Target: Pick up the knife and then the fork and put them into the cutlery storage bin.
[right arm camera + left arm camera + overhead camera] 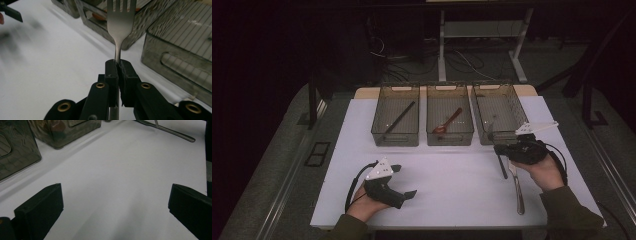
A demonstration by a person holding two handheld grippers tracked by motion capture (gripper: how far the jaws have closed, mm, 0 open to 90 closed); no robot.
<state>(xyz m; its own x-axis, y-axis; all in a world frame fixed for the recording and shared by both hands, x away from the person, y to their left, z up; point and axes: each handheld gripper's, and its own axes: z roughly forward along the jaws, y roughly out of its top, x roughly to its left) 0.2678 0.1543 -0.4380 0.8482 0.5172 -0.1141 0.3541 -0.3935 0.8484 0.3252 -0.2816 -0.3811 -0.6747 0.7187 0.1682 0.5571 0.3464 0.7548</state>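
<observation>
Three smoked translucent bins stand in a row at the far side of the white counter [452, 175]. Landmark: middle bin [450, 121], holding a reddish-brown spoon [448, 121]. Left bin [396, 121], just beside the landmark, holds one long dark stick-like utensil [400, 120], type not discernible. Right bin [501, 120], just beside the landmark on the other side; its contents cannot be made out. Right tongs [118, 65], nearer than the right bin and just in front of it, are clenched on the neck of a metal fork [120, 23]; in the right gripper view the tines rise above the jaws toward the bins. In the high view the right tongs [498, 148] sit in the person's right hand [543, 172], and the fork's handle [517, 187] runs back toward the counter's near edge. Left tongs [405, 181], held in the left hand [364, 204], are well nearer than the landmark and to its left, jaws spread wide and released, nothing between them, over bare counter.
</observation>
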